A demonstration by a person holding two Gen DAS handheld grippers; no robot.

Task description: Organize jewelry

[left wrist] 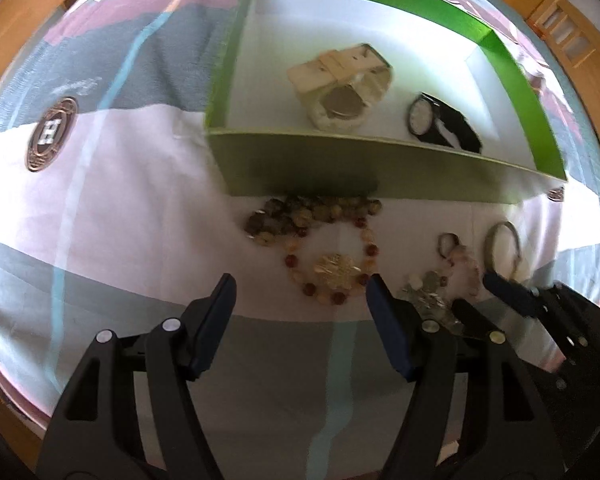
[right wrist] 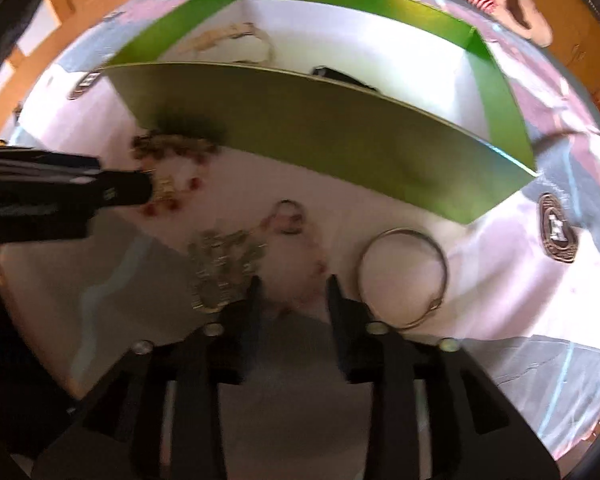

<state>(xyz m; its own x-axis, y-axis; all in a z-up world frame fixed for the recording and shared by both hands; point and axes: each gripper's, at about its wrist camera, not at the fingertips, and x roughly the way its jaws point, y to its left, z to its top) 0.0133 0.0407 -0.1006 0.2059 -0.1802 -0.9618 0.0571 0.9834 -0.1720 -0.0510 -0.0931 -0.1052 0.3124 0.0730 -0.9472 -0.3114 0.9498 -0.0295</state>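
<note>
A patterned cloth (left wrist: pixel 120 152) was spread over the whole surface, and a green box (left wrist: pixel 340 168) was set on it at the far side. In the box a pale pouch (left wrist: pixel 340 80) and a black watch (left wrist: pixel 436 120) were laid, well apart. On the cloth, just near of the box wall, the loose jewelry was strewn: a bead bracelet (left wrist: pixel 332 264) at the left with a heap of beads (left wrist: pixel 296 212) touching the wall, a silvery chain pile (right wrist: pixel 224 268) and a pinkish bead string (right wrist: pixel 300 248) in the middle, and a metal bangle (right wrist: pixel 404 276) at the right.

The left gripper (left wrist: pixel 300 304) was held with fingers wide apart, just near of the bracelet. The right gripper (right wrist: pixel 294 292) was held with fingers apart over the pinkish string, nothing clamped.

The bangle was judged stiff, light and slippery, best taken across its rim. The bead strings were judged limp and likely to droop, best pinched at one bead cluster. The chain pile was judged prone to tangling and slipping out.

On a round emblem (left wrist: pixel 52 134) printed on the cloth a large "H" could be read; other writing was too blurred.
</note>
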